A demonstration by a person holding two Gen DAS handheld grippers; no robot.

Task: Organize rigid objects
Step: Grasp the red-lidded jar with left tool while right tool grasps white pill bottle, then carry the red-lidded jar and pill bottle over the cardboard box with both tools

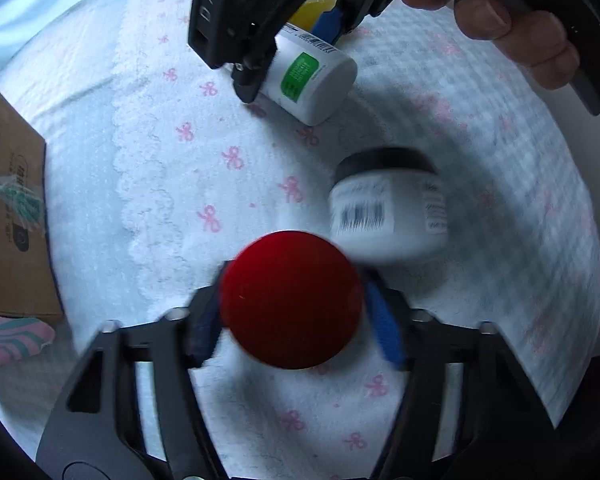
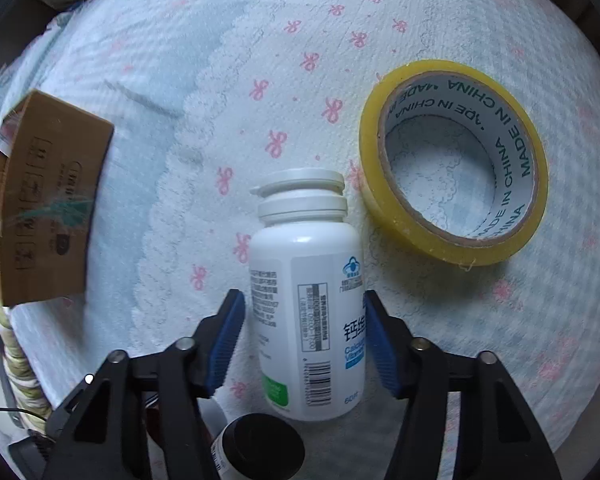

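Observation:
My left gripper [image 1: 296,320] is shut on a red ball [image 1: 292,300], held just above the bow-print cloth [image 1: 204,168]. A white jar with a black lid [image 1: 388,204] lies just beyond the ball. My right gripper [image 2: 304,340] stands open around a white pill bottle [image 2: 308,304] that lies on the cloth, the right pad touching it and the left pad a little apart. The same bottle [image 1: 312,76] and gripper [image 1: 288,40] show at the top of the left wrist view. A yellow tape roll [image 2: 456,160] lies flat to the right of the bottle's cap.
A brown cardboard box [image 2: 48,200] sits at the cloth's left edge, also in the left wrist view [image 1: 8,216]. A pink and green striped fabric [image 1: 12,340] lies below it. The black-lidded jar [image 2: 260,444] shows behind my right gripper.

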